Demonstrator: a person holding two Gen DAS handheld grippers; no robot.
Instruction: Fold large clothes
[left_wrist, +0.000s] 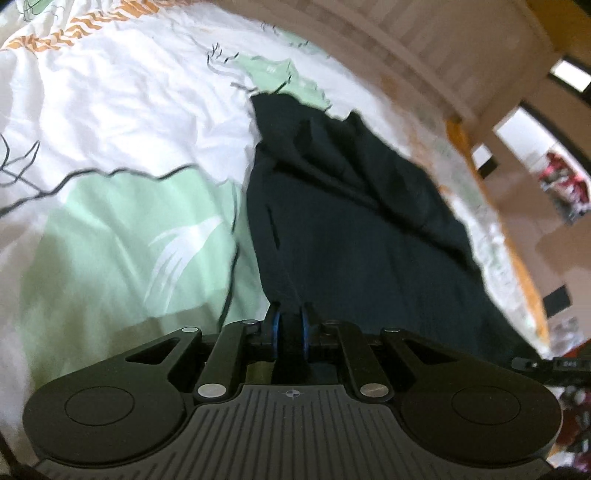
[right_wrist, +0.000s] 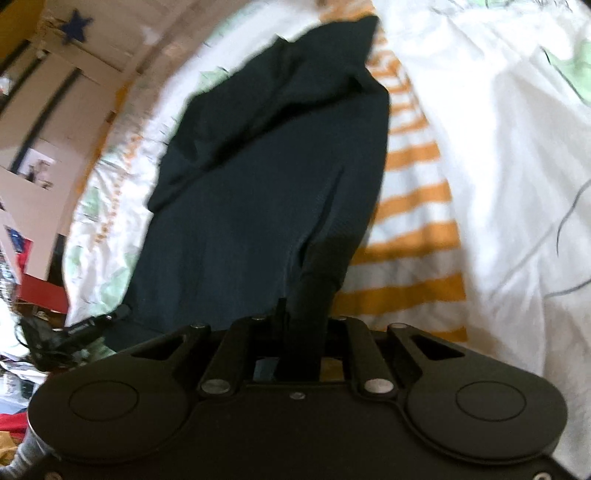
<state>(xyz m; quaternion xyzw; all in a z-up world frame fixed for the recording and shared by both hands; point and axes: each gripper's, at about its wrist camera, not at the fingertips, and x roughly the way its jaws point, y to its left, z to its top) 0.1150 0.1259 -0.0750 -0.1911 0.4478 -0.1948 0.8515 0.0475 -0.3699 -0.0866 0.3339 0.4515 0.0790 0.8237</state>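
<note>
Both clamped on one dark garment (left_wrist: 354, 206): left gripper (left_wrist: 290, 325) and right gripper (right_wrist: 301, 325) each pinching a near corner, cloth stretched away over the bedspread (left_wrist: 110, 110). Risk of slipping if tugged unevenly. Bed edge near one side, plenty of open bedding opposite

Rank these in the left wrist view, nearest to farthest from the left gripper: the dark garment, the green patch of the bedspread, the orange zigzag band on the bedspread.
1. dark garment: pinched in the left gripper, trailing ahead and right.
2. green patch: on the bedspread just left of the fingers.
3. orange zigzag band: far upper left, at the bedspread's distant end.
</note>
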